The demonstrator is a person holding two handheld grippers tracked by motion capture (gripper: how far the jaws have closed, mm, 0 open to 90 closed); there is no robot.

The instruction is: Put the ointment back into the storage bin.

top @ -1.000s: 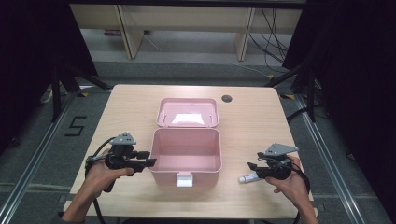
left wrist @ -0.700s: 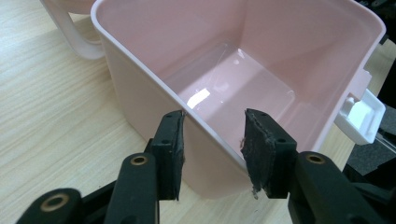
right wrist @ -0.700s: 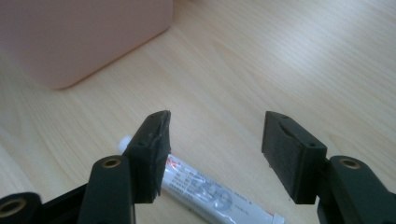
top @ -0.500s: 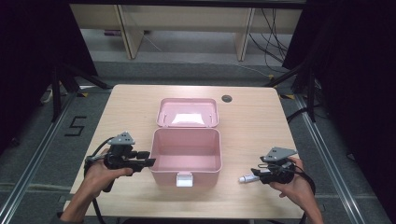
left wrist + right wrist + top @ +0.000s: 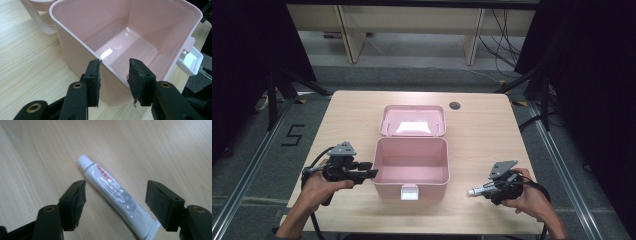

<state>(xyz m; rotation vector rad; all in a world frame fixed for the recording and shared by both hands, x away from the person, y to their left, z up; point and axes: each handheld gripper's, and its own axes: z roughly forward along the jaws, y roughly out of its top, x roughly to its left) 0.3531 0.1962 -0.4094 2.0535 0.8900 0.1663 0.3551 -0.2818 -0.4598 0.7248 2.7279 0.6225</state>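
An open pink plastic box (image 5: 387, 189) stands mid-table, its lid (image 5: 413, 121) laid back behind it. My left gripper (image 5: 371, 170) is at the box's left wall. In the left gripper view its jaws (image 5: 113, 67) straddle that wall (image 5: 75, 50), one outside and one inside; they have closed a little, but the inner pad (image 5: 136, 75) stands off the wall. A white tube (image 5: 473, 191) with a white cap lies flat on the table at the right. My right gripper (image 5: 489, 189) has its jaws on either side of the tube (image 5: 112, 190), which they do not touch; they have just been opening.
The box is empty inside, and its white latch (image 5: 409, 192) hangs at the front wall. A dark cable hole (image 5: 455, 105) sits near the table's far edge. Bare wood spreads to both sides of the box. Dark floor and rails surround the table.
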